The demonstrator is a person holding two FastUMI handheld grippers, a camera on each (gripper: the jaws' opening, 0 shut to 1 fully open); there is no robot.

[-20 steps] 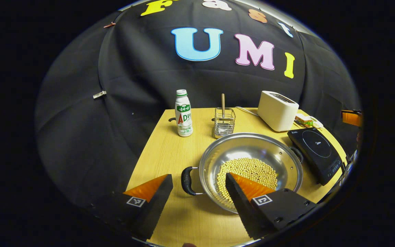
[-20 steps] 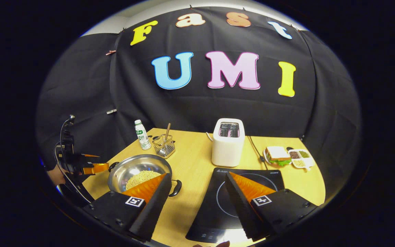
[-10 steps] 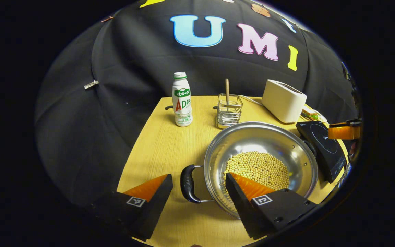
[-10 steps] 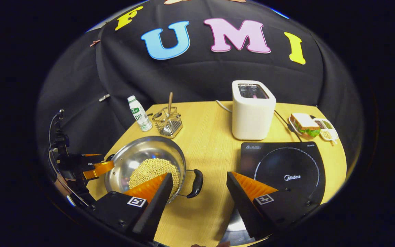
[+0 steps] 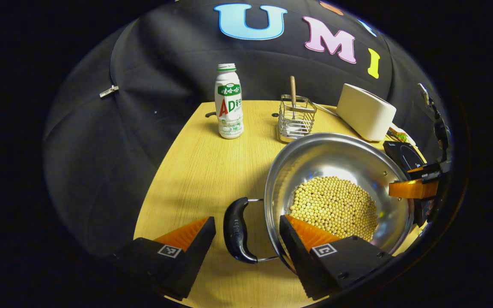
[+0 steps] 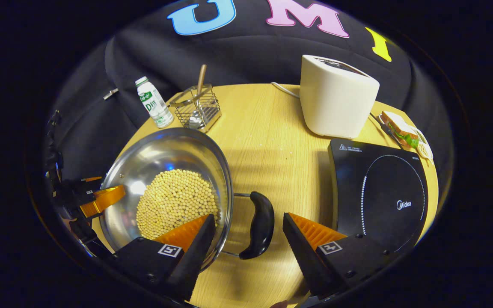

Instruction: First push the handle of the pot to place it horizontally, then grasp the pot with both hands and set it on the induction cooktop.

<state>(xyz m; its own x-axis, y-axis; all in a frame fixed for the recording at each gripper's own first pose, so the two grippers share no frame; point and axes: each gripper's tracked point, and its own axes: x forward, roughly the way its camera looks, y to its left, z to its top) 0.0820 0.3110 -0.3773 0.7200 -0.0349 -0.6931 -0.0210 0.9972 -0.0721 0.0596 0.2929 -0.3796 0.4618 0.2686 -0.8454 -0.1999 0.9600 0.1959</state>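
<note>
The steel pot point(image 5: 336, 188) sits on the wooden table point(image 5: 195, 171), near its left front part, and it is filled with a heap of soybeans point(image 5: 336, 205). It has two black loop handles. In the left gripper view the left handle point(image 5: 238, 229) lies between the fingers of our left gripper point(image 5: 246, 235); in the right gripper view the right handle point(image 6: 260, 224) lies between the fingers of our right gripper point(image 6: 248, 235). Both grippers have their jaws wide open, and neither finger presses a handle yet. One finger of each gripper hangs over the pot's rim, above the beans.

We judge that the handles are already lying flat, so the step now is the two-handed grasp. To do it well, we should bring each gripper down until the handle grip sits deep between the fingers, then close both at the same moment. The inner fingers must pass the rim without pushing the pot. We should lift evenly, because a tilt can spill the beans.

The induction cooktop point(image 6: 379, 192) waits on the right, just beside the pot's right handle. Behind it stands a white toaster point(image 6: 336, 98), with a sandwich point(image 6: 398, 128) at the far right. A drink bottle point(image 5: 228, 102) and a wire utensil holder point(image 5: 294, 117) stand at the back.
</note>
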